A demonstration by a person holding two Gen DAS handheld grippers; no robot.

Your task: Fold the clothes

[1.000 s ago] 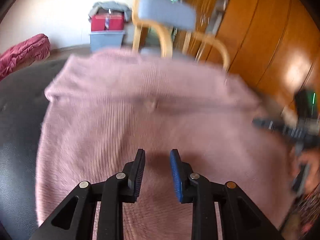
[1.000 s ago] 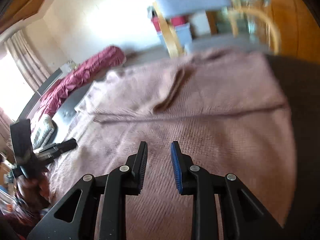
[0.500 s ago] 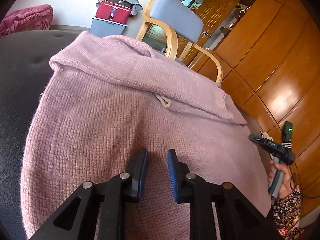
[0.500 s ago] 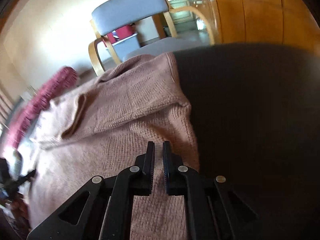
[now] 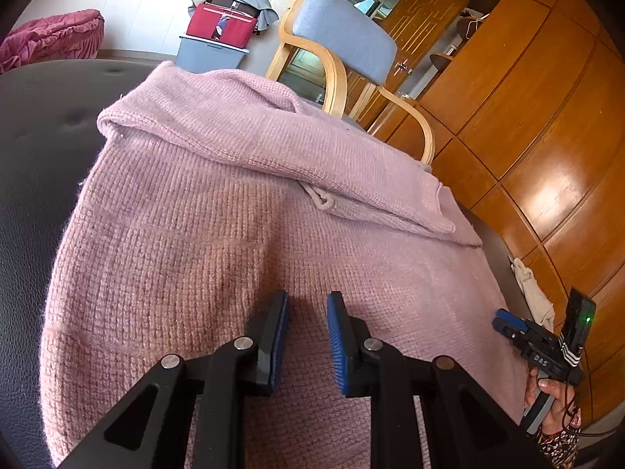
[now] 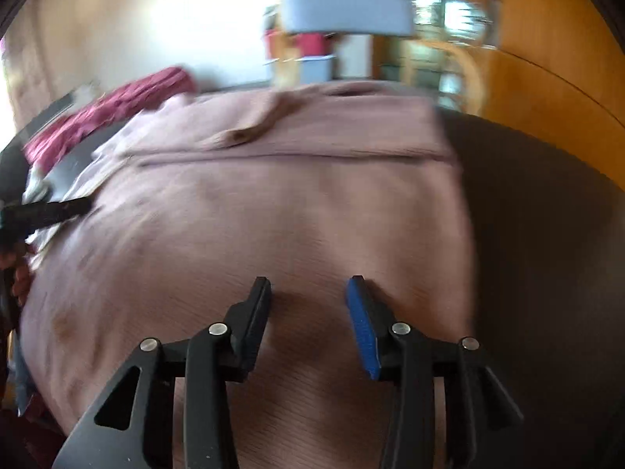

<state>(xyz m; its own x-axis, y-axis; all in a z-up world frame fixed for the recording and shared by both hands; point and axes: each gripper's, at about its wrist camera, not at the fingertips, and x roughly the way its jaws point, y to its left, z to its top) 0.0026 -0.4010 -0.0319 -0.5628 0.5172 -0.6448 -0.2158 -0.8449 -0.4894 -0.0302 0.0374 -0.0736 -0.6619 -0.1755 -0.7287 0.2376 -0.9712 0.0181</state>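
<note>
The pink sweater (image 5: 234, 234) lies spread beneath both hand-held grippers, the left (image 5: 307, 308) slightly parted and empty, the right (image 6: 308, 293) opening over its near hem, likely for another fold.

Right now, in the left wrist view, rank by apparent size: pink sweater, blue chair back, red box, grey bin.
1. pink sweater, by far the largest.
2. blue chair back.
3. red box and grey bin: alike, not ranked.

The sweater lies nearest, so true sizes stay unsure.
</note>
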